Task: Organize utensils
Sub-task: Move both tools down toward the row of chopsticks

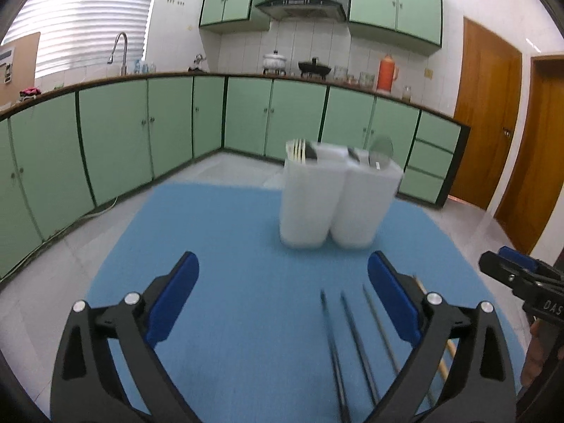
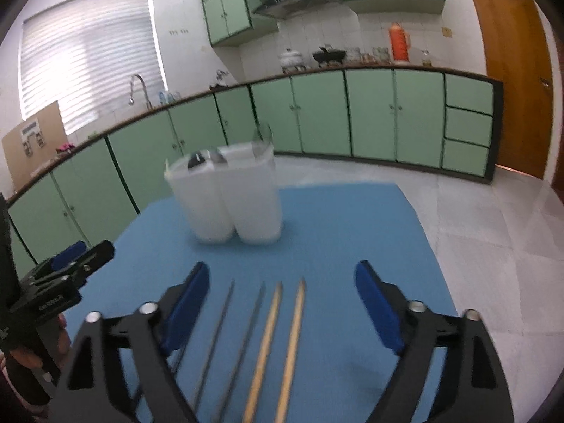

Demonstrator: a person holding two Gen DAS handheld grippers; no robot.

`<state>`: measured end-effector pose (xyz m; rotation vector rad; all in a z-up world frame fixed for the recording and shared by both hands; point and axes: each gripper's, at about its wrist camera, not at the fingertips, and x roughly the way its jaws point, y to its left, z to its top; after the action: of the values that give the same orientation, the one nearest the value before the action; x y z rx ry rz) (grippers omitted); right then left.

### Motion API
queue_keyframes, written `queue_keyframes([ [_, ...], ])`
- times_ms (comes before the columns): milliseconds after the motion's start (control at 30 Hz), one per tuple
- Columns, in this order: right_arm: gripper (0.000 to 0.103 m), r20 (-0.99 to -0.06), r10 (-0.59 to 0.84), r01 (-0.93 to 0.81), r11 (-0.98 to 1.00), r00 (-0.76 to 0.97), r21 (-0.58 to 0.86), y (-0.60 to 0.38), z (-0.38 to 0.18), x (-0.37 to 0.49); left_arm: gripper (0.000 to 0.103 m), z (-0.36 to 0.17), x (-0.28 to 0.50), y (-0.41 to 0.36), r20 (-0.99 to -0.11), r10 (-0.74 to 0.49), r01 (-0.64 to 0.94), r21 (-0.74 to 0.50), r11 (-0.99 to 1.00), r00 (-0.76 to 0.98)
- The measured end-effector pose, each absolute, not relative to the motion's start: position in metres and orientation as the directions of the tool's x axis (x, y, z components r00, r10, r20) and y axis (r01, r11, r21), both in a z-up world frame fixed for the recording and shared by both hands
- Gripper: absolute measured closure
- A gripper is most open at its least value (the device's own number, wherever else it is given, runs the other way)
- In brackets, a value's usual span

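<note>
Two white utensil holders (image 1: 335, 208) (image 2: 232, 204) stand side by side at the far middle of the blue mat (image 1: 218, 246) (image 2: 338, 218), with pale sticks, dark handles and a round spoon poking out. My left gripper (image 1: 283, 264) is open, and three dark chopsticks (image 1: 352, 338) lie on the mat under its right side. A wooden chopstick (image 1: 445, 363) shows beyond its right finger. My right gripper (image 2: 282, 268) is also open above two dark chopsticks (image 2: 229, 331) and two wooden chopsticks (image 2: 282, 331); nothing is gripped.
The mat covers a table whose edges drop to a pale tiled floor (image 2: 493, 232). Green base cabinets (image 1: 141, 134) line the far walls, and a wooden door (image 1: 486, 120) is at the right. A hand (image 2: 21, 352) holds the left gripper (image 2: 75, 264).
</note>
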<state>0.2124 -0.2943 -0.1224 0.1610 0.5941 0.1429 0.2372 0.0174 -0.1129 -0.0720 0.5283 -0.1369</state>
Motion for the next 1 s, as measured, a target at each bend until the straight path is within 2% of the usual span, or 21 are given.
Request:
queue_keyframes([
  [67, 0.009, -0.571, 0.177, -0.075, 0.977, 0.802, 0.198, -0.295, -0.128, 0.19, 0.009, -0.12, 0.219, 0.02, -0.527, -0.146, 0.112, -0.097, 0.989, 0.837],
  [200, 0.007, -0.612, 0.162, -0.067, 0.982, 0.774, 0.176, -0.292, -0.137, 0.153, 0.008, -0.133, 0.182, 0.019, -0.576, -0.15, 0.132, -0.072, 0.989, 0.803],
  [633, 0.007, -0.703, 0.152, -0.037, 0.984, 0.695, 0.176, -0.289, -0.177, 0.073, 0.008, -0.161, 0.1, 0.013, -0.663, -0.136, 0.156, -0.029, 0.987, 0.736],
  [900, 0.033, -0.717, 0.176, -0.052, 0.98, 0.674, 0.191, -0.289, -0.187, 0.072, 0.008, -0.166, 0.093, 0.011, -0.68, -0.123, 0.146, -0.024, 0.989, 0.723],
  [1000, 0.05, -0.722, 0.185, -0.067, 0.98, 0.667, 0.189, -0.286, -0.191, 0.073, 0.008, -0.169, 0.094, 0.01, -0.686, -0.123, 0.147, -0.024, 0.989, 0.717],
])
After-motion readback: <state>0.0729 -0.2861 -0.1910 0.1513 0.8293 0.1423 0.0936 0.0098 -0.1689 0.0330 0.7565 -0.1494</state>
